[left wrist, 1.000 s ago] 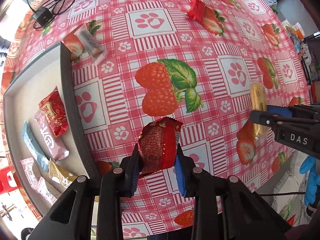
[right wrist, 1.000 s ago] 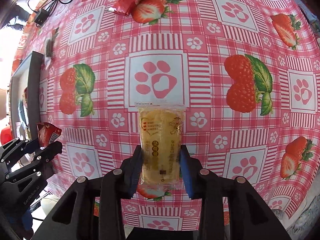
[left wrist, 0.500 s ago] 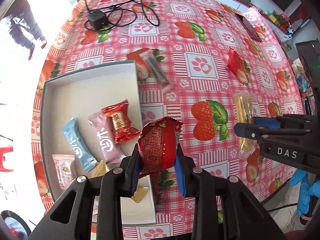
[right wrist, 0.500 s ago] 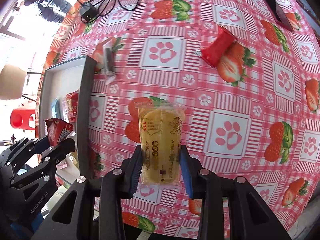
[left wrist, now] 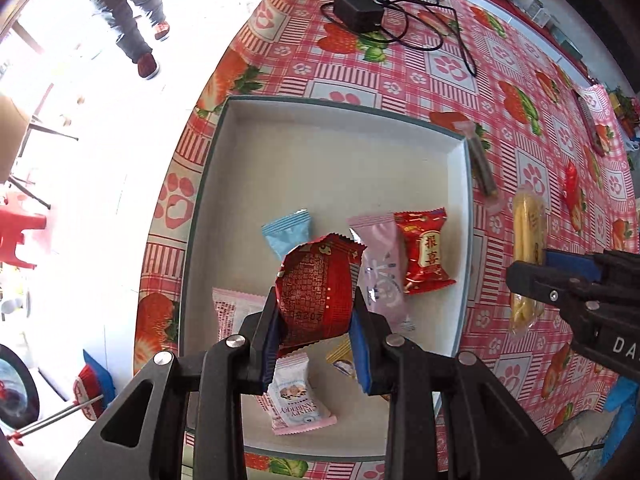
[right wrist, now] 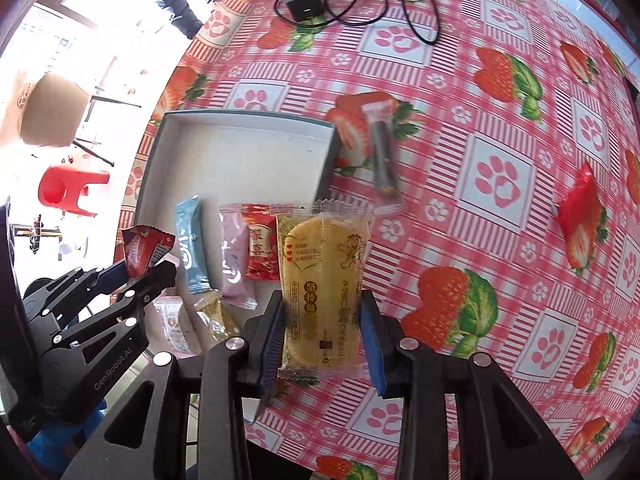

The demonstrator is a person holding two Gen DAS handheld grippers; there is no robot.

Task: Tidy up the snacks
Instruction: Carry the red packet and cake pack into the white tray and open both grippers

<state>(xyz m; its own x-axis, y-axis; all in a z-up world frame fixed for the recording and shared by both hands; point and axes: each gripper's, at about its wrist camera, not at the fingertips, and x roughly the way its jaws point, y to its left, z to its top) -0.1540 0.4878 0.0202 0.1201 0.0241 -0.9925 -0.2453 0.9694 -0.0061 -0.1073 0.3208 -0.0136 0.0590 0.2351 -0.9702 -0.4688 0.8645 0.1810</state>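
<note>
- A shallow rectangular tray (left wrist: 467, 216) with a pale floor and dark rim sits on a glossy strawberry-print tablecloth (right wrist: 500, 176).
- Crinkly foil and plastic snack packets lie inside it: blue (left wrist: 289, 233), pink (left wrist: 380, 264), red (left wrist: 425, 254).
- The left gripper (left wrist: 316, 344) points straight down above the tray, pads pinching a shiny red foil packet (left wrist: 318, 288).
- The right gripper (right wrist: 323, 338), beside it near the tray's edge, clamps a clear packet holding a round yellow cake (right wrist: 324, 280).
</note>
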